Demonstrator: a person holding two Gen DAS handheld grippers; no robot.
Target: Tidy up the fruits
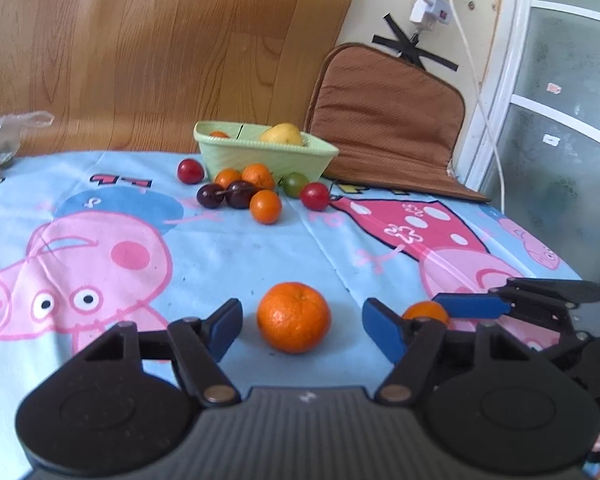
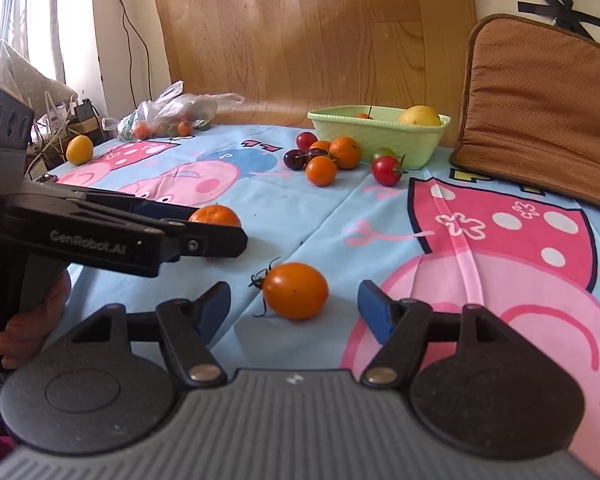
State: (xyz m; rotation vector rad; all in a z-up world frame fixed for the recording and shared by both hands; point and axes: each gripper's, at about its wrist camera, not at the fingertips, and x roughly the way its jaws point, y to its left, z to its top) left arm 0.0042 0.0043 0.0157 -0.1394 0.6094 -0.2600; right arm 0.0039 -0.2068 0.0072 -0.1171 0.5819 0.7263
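- Sorting has barely begun: the green basket (image 1: 236,156) at the far edge of the cartoon tablecloth (image 1: 228,252) holds only a yellow fruit (image 1: 282,134) and one small orange piece, as far as its rim lets me see.
- Most fruit lies loose. A cluster sits just in front of the basket: red tomatoes (image 1: 314,196), a green one (image 1: 295,184), two dark cherries (image 1: 224,195) and several small orange fruits (image 1: 265,207). A lone yellow-orange fruit (image 2: 79,150) rests near the far left edge, beside a plastic bag (image 2: 172,114) with more fruit inside.
- The left gripper (image 1: 300,322) has its jaws spread on either side of a mandarin (image 1: 294,317) on the cloth; the pads stand clear of it, so nothing is grasped.
- The right gripper (image 2: 294,310) is likewise released, jaws wide around an orange tomato (image 2: 296,290) without touching.
- The mandarin is round, dimpled and slightly flattened, with a small stem scar on top.
- The orange tomato is smooth, glossy and oval, lying on its side with its dark spidery calyx pointing left.
- By my judgement both pieces wait to be gripped and carried to the basket, well apart from them.
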